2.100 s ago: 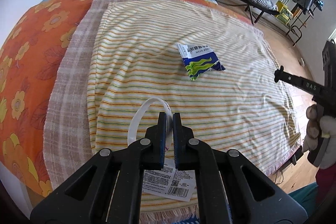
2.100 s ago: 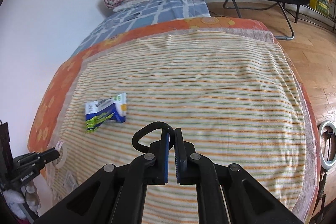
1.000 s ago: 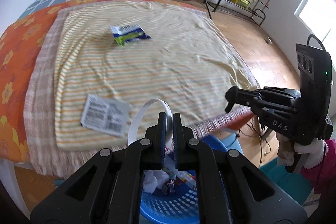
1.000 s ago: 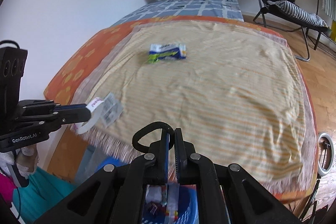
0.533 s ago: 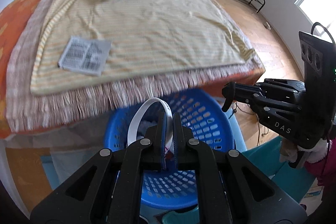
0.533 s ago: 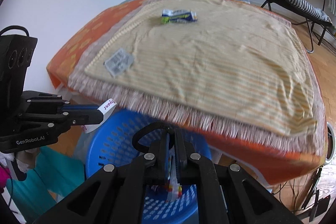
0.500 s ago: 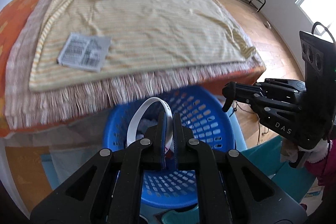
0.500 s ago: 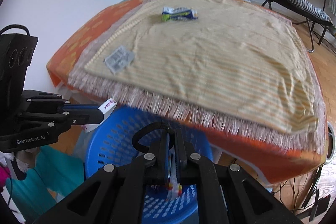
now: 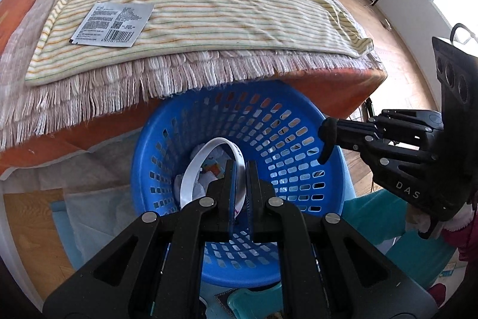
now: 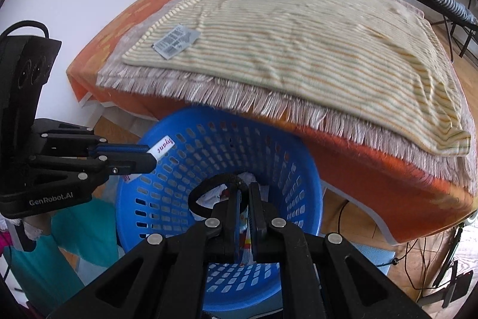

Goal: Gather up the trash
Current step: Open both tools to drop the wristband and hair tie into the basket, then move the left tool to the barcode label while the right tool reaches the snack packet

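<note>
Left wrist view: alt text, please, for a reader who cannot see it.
Left tongs, shut on a white strip loop, hang over a blue basket beside the bed, where two wrappers lie. Right tongs reach in from the right.

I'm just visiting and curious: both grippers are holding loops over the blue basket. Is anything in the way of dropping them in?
Nothing visible. The left gripper pinches a white band and the right gripper a black loop, both above the open mouth of the basket. The blanket fringe overhangs only the far rim.
</note>
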Motion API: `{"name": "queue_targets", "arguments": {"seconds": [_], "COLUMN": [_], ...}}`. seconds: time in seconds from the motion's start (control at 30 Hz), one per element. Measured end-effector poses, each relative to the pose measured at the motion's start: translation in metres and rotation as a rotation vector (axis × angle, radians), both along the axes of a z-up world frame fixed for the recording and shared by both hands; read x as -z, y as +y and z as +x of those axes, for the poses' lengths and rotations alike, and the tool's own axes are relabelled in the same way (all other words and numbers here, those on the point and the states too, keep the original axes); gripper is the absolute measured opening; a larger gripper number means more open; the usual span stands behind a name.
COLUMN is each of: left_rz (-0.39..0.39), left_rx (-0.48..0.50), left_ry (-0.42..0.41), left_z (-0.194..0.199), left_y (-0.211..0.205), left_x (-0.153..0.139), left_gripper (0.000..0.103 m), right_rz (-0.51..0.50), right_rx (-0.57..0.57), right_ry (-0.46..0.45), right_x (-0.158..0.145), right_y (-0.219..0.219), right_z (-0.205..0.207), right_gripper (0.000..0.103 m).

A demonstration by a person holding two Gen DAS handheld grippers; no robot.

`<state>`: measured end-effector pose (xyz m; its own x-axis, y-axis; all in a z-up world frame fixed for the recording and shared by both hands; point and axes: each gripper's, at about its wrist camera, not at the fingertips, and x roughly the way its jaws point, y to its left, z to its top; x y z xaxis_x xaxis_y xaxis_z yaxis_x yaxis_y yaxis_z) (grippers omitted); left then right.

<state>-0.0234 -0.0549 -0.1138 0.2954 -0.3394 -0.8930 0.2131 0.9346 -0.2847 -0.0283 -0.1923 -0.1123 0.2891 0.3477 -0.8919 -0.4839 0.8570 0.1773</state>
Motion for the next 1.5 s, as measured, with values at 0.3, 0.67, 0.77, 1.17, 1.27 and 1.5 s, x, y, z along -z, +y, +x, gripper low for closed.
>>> {"name": "queue_targets", "arguments": {"seconds": [0.3, 0.67, 0.77, 1.17, 1.27, 1.5], "left_rz": [0.015, 0.038, 0.034, 0.020, 0.011, -0.029], "left_rx": [-0.005, -0.028, -0.041, -0.105, -0.127, -0.221], "left_ry": [0.019, 0.041, 0.043, 0.017, 0.007, -0.022], "left_z": [0.004, 0.004, 0.004, 0.005, 0.008, 0.023], "left_y": [0.000, 0.004, 0.007, 0.024, 0.030, 0.055], "left_x": [0.006, 0.012, 0.011, -0.001, -0.006, -0.023], "left_gripper": [0.004, 0.008, 0.037, 0.041, 0.041, 0.058], "right_rz": [-0.014, -0.027, -0.027, -0.036, -0.031, -0.010], "right_rx": [0.001, 0.008, 0.016, 0.032, 0.036, 0.032], "right_ry": [0.021, 0.021, 0.017, -0.017, -0.028, -0.034], "right_x": [0.009, 0.011, 0.011, 0.006, 0.003, -0.003], "right_y": [0.000, -0.001, -0.002, -0.002, -0.002, 0.000], "right_z": [-0.001, -0.002, -0.001, 0.000, 0.001, 0.003], "right_gripper": [0.016, 0.033, 0.045, 0.080, 0.086, 0.091]}}
